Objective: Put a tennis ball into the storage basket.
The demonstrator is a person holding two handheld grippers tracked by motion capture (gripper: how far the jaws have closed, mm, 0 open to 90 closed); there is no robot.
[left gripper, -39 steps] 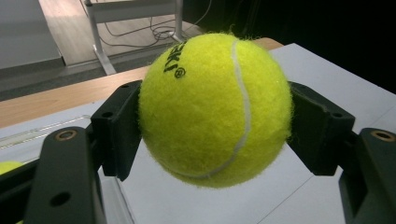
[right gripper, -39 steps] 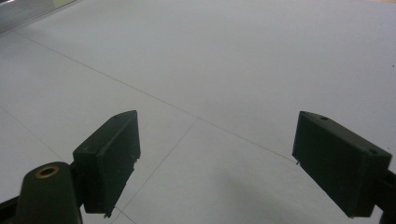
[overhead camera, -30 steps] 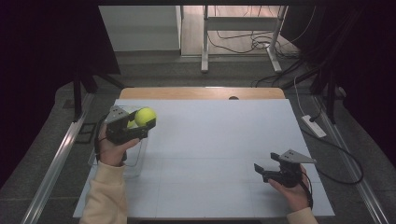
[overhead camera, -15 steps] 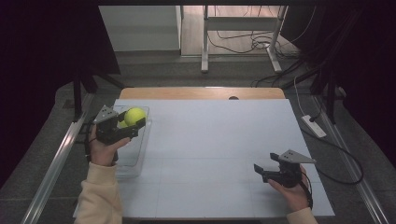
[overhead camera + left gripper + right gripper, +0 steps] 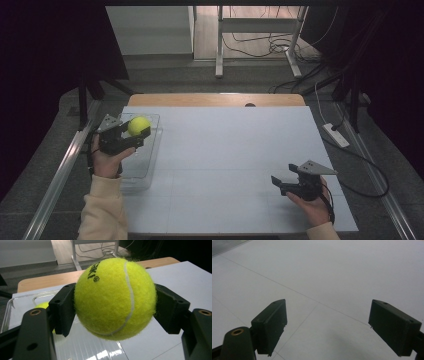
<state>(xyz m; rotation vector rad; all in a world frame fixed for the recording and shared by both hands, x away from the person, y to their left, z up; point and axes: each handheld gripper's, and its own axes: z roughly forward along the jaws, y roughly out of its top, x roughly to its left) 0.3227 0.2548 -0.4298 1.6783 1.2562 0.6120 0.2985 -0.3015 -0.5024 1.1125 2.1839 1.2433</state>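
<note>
Bench, white-topped, is carrying the whole set-up; places below are given relative to the clear tray lying at its left edge. Left tool is hovering above the tray's far half, its jaws pinching a yellow tennis ball across the widest part, one pad on each side. In the left gripper view the ball is bulging past both pads, and a second yellow ball is lying inside the tray behind the left pad. Right tool is resting well apart from the tray, near the bench's right front, jaws spread with nothing between them. Judged handling: the ball is light, springy and felt-covered, so it is gripping well; hold it across the middle, since an off-centre pinch could squeeze it out.
</note>
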